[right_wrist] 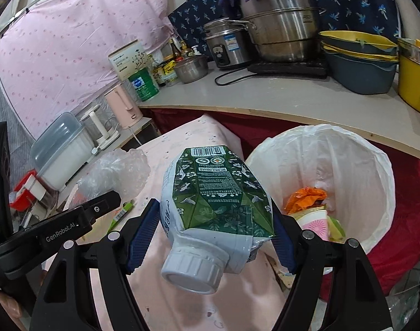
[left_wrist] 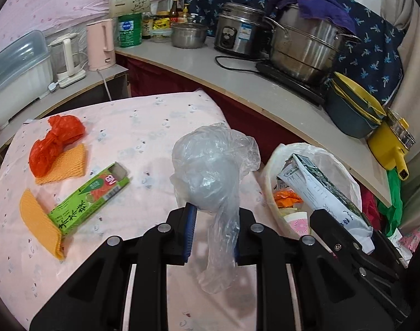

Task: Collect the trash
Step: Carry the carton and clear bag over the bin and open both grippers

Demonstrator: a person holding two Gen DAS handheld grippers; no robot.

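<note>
A crumpled clear plastic bag (left_wrist: 210, 171) is pinched in the narrow left tool (left_wrist: 214, 237), raised over the pink-covered tabletop (left_wrist: 143, 143). A green-and-white carton (right_wrist: 215, 193), cap toward the camera, is clamped in the wide-set right tool (right_wrist: 215, 229) beside the lined bin (right_wrist: 375, 171). The bag appears to be held only by a thin twisted neck, so it could be lost before the bin is reached. The bulky carton could be caught on the liner's rim and dropped outside.
</note>
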